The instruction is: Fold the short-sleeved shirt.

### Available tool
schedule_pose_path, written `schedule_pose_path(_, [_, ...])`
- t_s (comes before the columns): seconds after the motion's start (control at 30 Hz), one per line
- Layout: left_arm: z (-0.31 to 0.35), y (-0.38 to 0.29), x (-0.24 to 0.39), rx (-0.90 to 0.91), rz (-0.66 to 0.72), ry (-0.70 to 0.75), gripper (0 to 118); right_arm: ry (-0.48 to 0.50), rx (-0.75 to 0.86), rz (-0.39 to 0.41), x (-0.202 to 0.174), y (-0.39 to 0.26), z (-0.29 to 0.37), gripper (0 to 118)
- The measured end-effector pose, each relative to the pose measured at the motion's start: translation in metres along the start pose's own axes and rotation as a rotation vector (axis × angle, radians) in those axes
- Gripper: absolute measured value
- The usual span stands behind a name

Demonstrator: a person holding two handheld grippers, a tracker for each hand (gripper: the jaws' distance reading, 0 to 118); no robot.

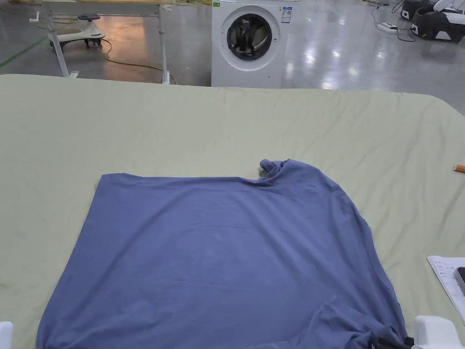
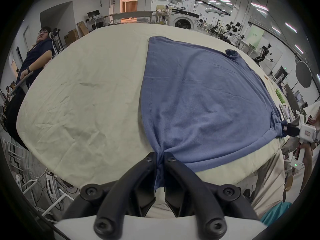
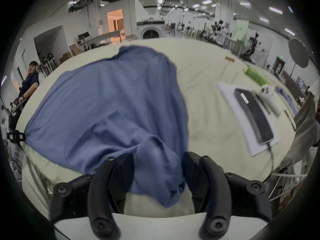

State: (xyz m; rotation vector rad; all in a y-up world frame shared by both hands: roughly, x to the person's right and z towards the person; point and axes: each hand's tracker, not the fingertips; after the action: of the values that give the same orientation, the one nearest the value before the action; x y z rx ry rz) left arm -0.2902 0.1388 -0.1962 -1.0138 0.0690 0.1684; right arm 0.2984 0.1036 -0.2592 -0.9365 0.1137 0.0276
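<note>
Lying flat on the pale sheet [image 1: 136, 118], blue shirt [image 1: 218, 254] running left-right, collar rightward, left gripper [image 2: 160, 157] clamped on its hem corner, right gripper [image 3: 158, 159] jaws apart around loose sleeve fabric.

Shirt [image 1: 227, 254] lies spread on the counter [image 1: 181, 122], toward the near edge, one bunched sleeve [image 1: 272, 166] at its far side. Left gripper [image 2: 160, 157] at the shirt's near left corner, right gripper [image 3: 158, 167] at its near right corner. Paper sheet [image 1: 447, 279] with a phone [image 3: 252, 115] on it lies right of the shirt. Washing machine [image 1: 249, 43] stands beyond the counter's far edge.
</note>
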Motion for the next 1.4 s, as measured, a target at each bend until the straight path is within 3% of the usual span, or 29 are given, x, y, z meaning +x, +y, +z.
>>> schedule_pose_path(0.13, [0.002, -0.001, 0.0, -0.002, 0.004, -0.003, 3, 0.004, 0.012, 0.036, -0.009, -0.005, -0.001, 12])
schedule_pose_path(0.3, [0.009, 0.005, -0.002, 0.02, 0.019, -0.019, 3, 0.01, -0.004, 0.049, -0.009, 0.01, 0.01, 9])
schedule_pose_path(0.67, [0.02, 0.078, -0.001, 0.218, 0.01, -0.05, 3, 0.004, 0.15, 0.062, -0.016, 0.1, 0.035, 9])
schedule_pose_path(1.0, [-0.048, 0.17, -0.003, 0.269, 0.035, -0.029, 3, -0.005, 0.14, -0.014, -0.013, 0.185, -0.052, 9])
schedule_pose_path(1.3, [-0.105, 0.194, 0.0, 0.193, 0.054, -0.009, 3, -0.045, 0.06, 0.02, -0.012, 0.2, -0.121, 11])
schedule_pose_path(1.4, [-0.117, 0.193, -0.003, 0.172, 0.063, -0.004, 4, -0.05, 0.053, 0.023, -0.012, 0.197, -0.131, 20])
